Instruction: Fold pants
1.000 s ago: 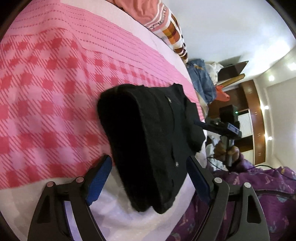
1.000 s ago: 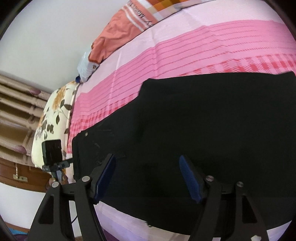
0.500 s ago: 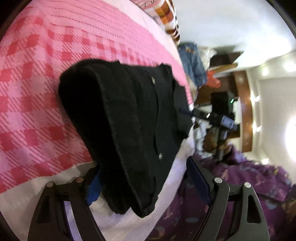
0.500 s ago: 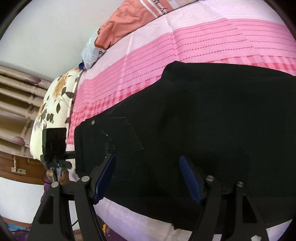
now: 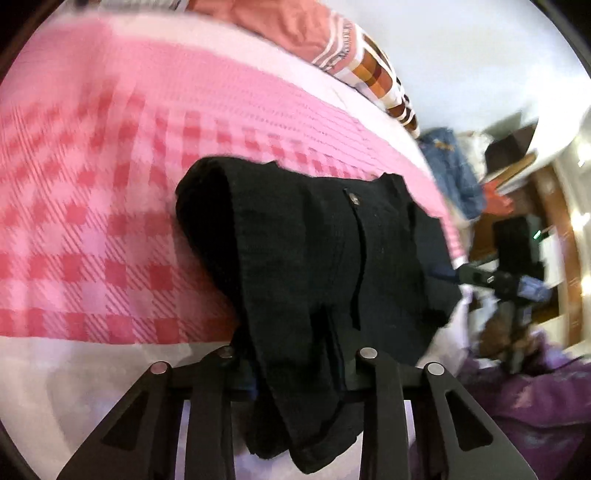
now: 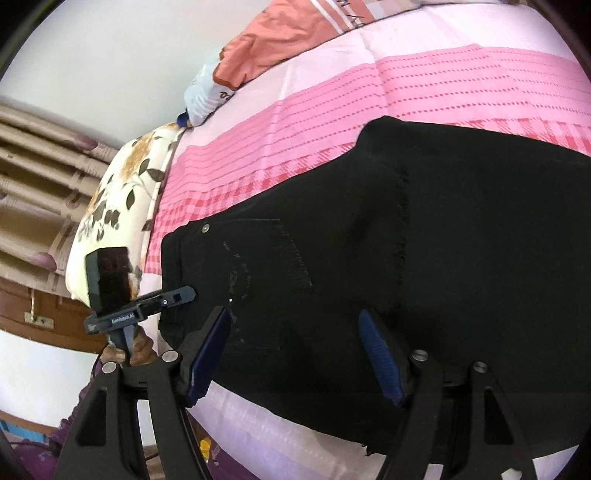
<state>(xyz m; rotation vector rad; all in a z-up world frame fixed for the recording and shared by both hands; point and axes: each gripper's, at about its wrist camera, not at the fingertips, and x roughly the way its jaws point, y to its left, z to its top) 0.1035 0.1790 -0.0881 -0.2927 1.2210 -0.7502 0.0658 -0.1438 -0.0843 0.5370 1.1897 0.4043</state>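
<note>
left gripper (image 5: 295, 369): jaws have just been closing, now clamped on near edge of pants, cloth bunched between them, pads hidden by fabric
right gripper (image 6: 295, 354): fingers (image 6: 380, 358) apart, hovering over pants, nothing pinched
pants (image 6: 424, 258): black, folded, flat on bed near its front edge; rivet and back pocket visible
bedsheet (image 5: 92, 221): pink check, white border
pillow (image 6: 122, 206): floral, at bed's end
person's hand (image 6: 142, 349): on left gripper's handle

The pants (image 6: 424, 266) are spread on the bed (image 6: 461, 85) near its front edge; behind the pants, pillows (image 6: 288, 33) are laid at the bed's far edge.
</note>
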